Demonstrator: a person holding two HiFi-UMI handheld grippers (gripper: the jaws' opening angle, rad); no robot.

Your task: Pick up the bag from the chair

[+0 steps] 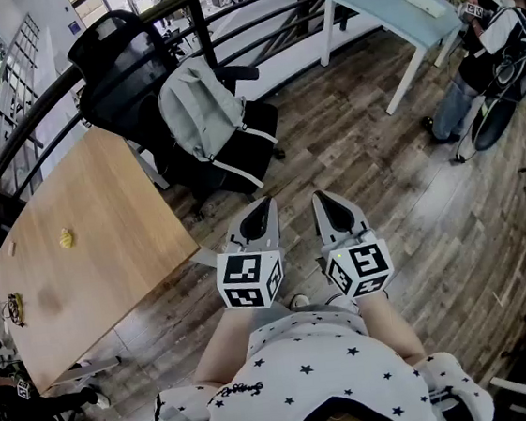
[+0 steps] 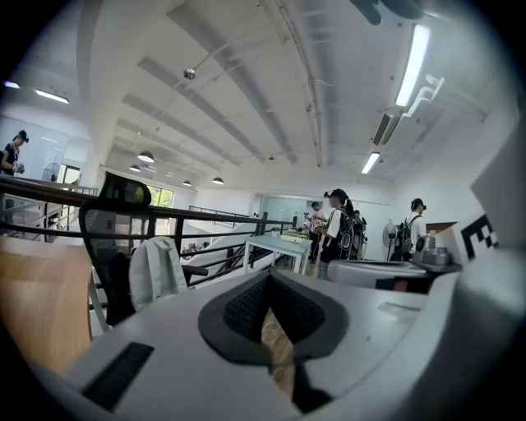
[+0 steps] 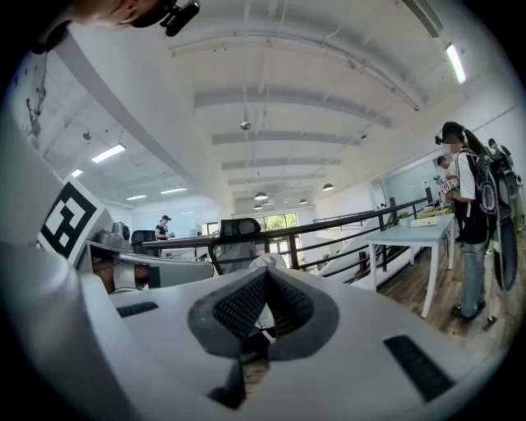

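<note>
A grey backpack stands upright on the seat of a black mesh office chair and leans on its backrest. Both grippers are held close to my body, side by side, pointing toward the chair and well short of it. The left gripper is shut and holds nothing, and so is the right gripper. In the left gripper view the bag and chair lie far left of the closed jaws. In the right gripper view the bag peeks just over the closed jaws.
A wooden table with a small yellow item stands left of the chair. A black railing runs behind it. A white table and a standing person are at the far right. Wood floor lies between me and the chair.
</note>
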